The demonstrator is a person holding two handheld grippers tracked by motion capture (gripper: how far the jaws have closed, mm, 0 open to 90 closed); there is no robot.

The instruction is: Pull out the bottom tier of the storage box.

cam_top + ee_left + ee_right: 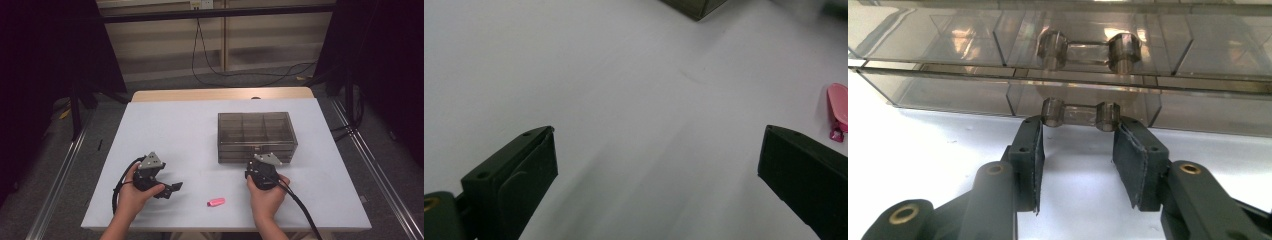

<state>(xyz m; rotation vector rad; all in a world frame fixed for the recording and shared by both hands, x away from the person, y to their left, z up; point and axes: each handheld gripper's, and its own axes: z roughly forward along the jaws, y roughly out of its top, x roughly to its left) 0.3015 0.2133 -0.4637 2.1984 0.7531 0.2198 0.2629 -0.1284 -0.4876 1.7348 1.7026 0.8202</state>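
Observation:
A smoky clear plastic drawer box stands on the white table, right of centre. My right gripper is at its near face. In the right gripper view its jaws clasp the two ends of the lower drawer's handle, with their tips touching it. The upper drawer's handle is free above. A small pink clip lies near the front edge between the hands. My left gripper rests low at the front left, pointing right, open wide and empty; the clip lies just beyond its right jaw.
The box's corner shows far ahead in the left gripper view. Black cables trail from both grippers over the table's front edge. Metal rails run along the floor on both sides, and dark stands flank the table at the back.

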